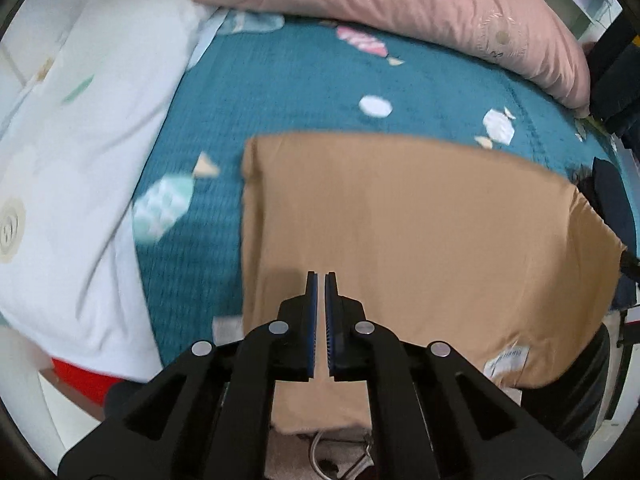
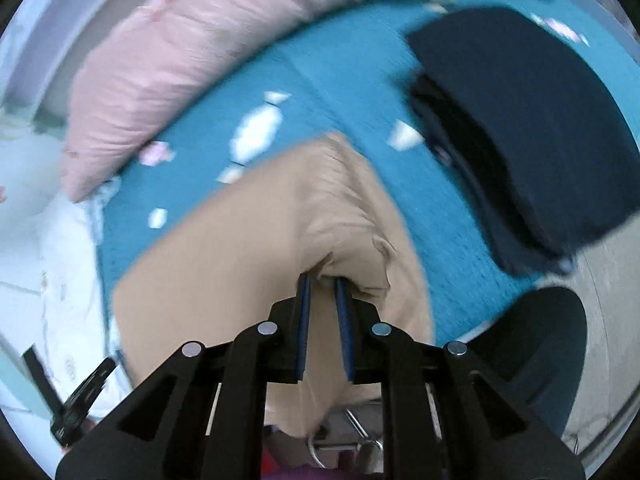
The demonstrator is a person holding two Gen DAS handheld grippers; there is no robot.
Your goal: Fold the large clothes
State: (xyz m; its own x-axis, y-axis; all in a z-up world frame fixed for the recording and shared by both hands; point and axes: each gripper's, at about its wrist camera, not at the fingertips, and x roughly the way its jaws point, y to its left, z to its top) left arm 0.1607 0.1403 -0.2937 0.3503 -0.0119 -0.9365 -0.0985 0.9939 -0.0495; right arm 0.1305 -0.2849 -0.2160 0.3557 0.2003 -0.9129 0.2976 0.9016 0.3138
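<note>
Looking through the left wrist view first, the left gripper (image 1: 321, 276) is pointing steeply down over the tan garment (image 1: 400, 232), which is lying mostly flat on the teal bedspread (image 1: 288, 88), its far edge running from ten to two o'clock of the fingertips. The pads are standing all but closed, and whether any cloth is sitting between them I cannot tell; only a sliver of gap is showing. If they are pinching just a thin top layer, that layer may be slipping free once the lift begins, leaving the fold lopsided. A pink quilt (image 1: 420, 8) is lying at twelve o'clock and a white pillow (image 1: 80, 152) at nine, so a wide swing could be dragging cloth onto them.

Turning to the right wrist view, the right gripper (image 2: 323, 278) is biting a bunched ridge of the tan garment (image 2: 224, 264), wrinkles fanning toward twelve o'clock. The bunching is suggesting an uneven hold; pulling harder on this side might be skewing the crease. A folded navy garment (image 2: 520, 120) is resting at two o'clock, near enough that a sweep that way could be disturbing it.
</note>
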